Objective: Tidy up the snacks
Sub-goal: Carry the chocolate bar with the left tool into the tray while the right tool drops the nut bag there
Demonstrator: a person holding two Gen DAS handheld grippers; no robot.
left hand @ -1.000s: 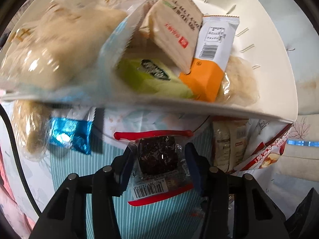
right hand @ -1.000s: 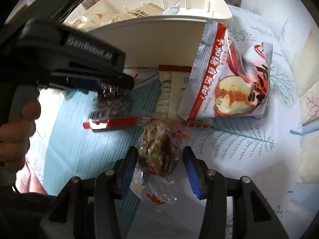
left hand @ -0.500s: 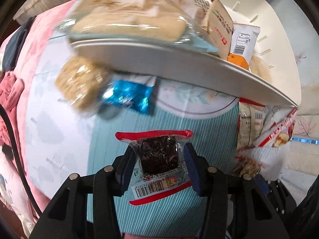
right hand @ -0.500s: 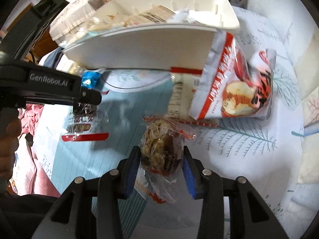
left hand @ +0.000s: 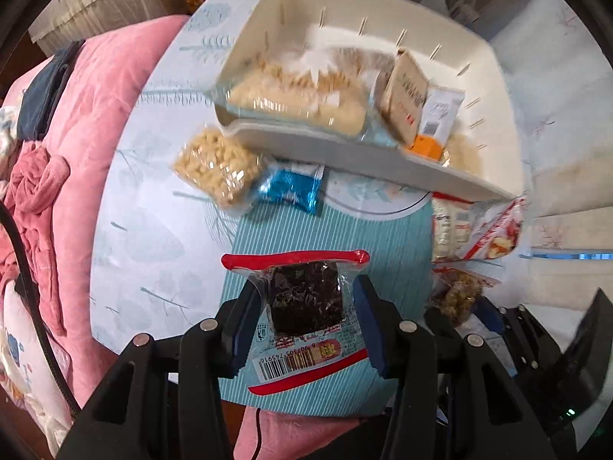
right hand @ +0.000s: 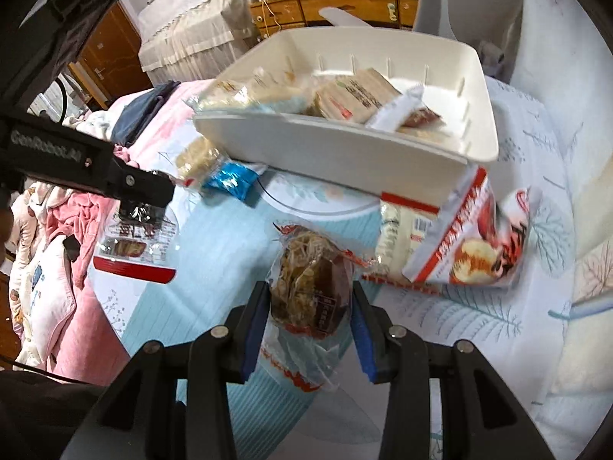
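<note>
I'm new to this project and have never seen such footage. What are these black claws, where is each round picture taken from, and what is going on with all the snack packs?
No robot here: a person holds one two-finger tool in each hand, and a fisheye camera on each looks along its fingers. One picture is from the left tool, the other from the right.

The left gripper is shut on a clear red-edged pack with a dark square snack. The right gripper is shut on a clear pack of brown, stringy snack. Each tool also shows in the other's picture.

A white bin, already holding several packs, stands on a patterned cloth. Outside it lie a puffed-grain pack, a blue foil pack and a red-and-white bag.
</note>
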